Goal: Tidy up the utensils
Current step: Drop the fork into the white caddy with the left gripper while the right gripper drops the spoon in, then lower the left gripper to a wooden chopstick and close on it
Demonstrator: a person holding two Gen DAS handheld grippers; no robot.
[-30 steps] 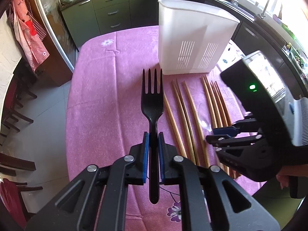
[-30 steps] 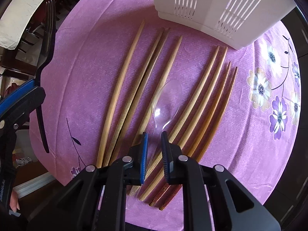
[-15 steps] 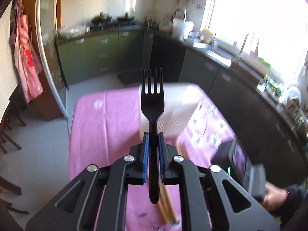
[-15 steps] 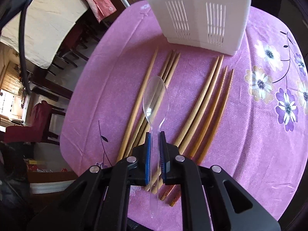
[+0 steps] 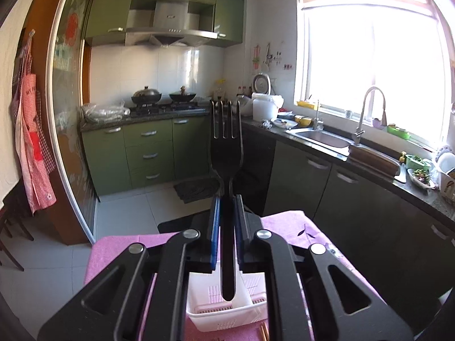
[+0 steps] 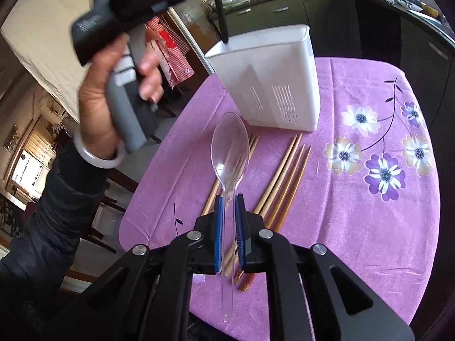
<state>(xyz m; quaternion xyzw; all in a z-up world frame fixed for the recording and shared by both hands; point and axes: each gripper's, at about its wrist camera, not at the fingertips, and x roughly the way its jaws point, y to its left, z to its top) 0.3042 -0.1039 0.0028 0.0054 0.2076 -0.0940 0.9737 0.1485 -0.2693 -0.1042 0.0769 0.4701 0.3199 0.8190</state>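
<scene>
My left gripper (image 5: 226, 201) is shut on a black plastic fork (image 5: 226, 147), tines up, with the handle end hanging over the white slotted utensil holder (image 5: 227, 309) below. In the right wrist view the fork's handle tip (image 6: 223, 32) hangs just above the holder (image 6: 273, 85) at its left rim, held by the left gripper in a person's hand (image 6: 113, 93). My right gripper (image 6: 228, 201) is shut on a clear plastic spoon (image 6: 229, 156), bowl up, lifted above several wooden chopsticks (image 6: 284, 179) lying on the purple cloth.
The round table wears a purple flowered cloth (image 6: 369, 199); its edge (image 6: 148, 187) drops to dark chairs on the left. Beyond the table stand green cabinets (image 5: 148, 153), a stove with pots (image 5: 162, 96) and a dark counter with sink (image 5: 327, 139) on the right.
Both grippers rose and tilted up. The right one closed on the clear spoon and lifted it off the chopsticks. The left one carried the fork forward over the white holder.
</scene>
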